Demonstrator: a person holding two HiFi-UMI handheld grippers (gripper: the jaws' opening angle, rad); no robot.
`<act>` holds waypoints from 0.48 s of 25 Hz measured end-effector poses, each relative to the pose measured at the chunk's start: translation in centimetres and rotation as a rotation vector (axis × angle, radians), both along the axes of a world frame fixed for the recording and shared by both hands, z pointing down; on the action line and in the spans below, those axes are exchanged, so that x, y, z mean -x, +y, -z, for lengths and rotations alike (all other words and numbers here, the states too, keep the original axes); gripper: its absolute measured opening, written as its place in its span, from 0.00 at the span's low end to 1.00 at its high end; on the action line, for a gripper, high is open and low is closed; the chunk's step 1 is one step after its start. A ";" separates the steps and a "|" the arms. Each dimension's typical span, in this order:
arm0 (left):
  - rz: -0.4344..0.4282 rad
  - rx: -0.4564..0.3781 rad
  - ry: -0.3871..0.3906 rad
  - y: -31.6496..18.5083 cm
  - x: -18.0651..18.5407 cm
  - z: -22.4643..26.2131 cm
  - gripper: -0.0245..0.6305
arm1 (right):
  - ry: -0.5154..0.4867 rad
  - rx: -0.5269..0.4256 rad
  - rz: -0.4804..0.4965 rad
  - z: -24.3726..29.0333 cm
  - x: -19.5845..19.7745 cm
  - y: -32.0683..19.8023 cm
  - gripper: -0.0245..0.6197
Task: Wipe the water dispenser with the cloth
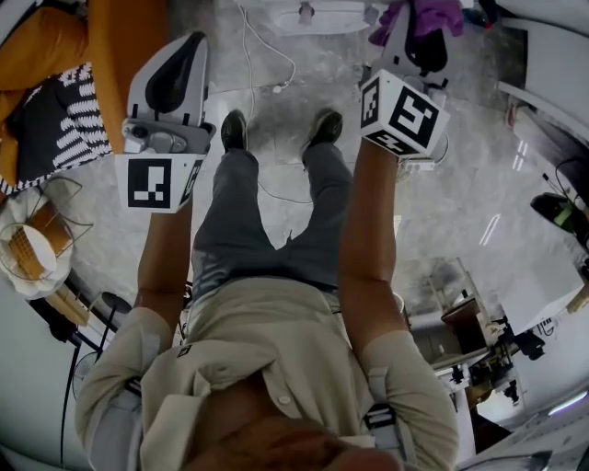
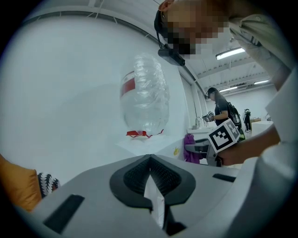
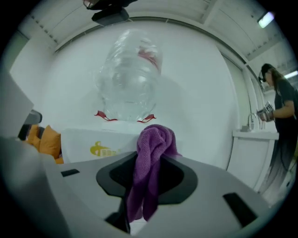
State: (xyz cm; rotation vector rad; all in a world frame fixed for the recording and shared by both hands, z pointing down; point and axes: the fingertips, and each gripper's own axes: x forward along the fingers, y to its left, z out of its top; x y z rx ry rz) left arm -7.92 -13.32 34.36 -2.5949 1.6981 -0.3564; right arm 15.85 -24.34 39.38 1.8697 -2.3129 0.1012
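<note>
The water dispenser (image 3: 93, 142) is a white cabinet with a yellow logo and a clear inverted bottle (image 3: 128, 83) on top. It stands straight ahead of both grippers. My right gripper (image 3: 149, 160) is shut on a purple cloth (image 3: 150, 176), which bunches above the jaws and hangs below them, a short way from the dispenser. In the head view the cloth (image 1: 425, 14) sits at the tip of the right gripper (image 1: 419, 41), beside the dispenser's top (image 1: 322, 14). My left gripper (image 2: 150, 160) is shut with nothing in it, held lower and further back; the bottle (image 2: 144, 100) is ahead of it.
An orange seat (image 1: 115, 41) and a striped cushion (image 1: 55, 115) stand left of the dispenser. A wire basket (image 1: 37, 244) sits lower left. A white cable (image 1: 267, 64) trails over the floor by my feet. A white counter (image 3: 253, 135) with a person (image 3: 279, 107) lies to the right.
</note>
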 end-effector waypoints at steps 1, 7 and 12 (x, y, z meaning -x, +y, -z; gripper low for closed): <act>0.002 0.001 -0.002 0.0 0.1 -0.1 0.06 | -0.043 -0.002 -0.012 0.1 1.1 0.4 0.23; 0.005 -0.029 0.039 -0.4 0.4 0.4 0.06 | -0.065 0.000 0.178 -0.1 13.0 4.3 0.23; -0.015 0.012 -0.014 0.5 1.4 -0.9 0.06 | -0.026 0.104 0.289 -2.5 16.5 6.2 0.23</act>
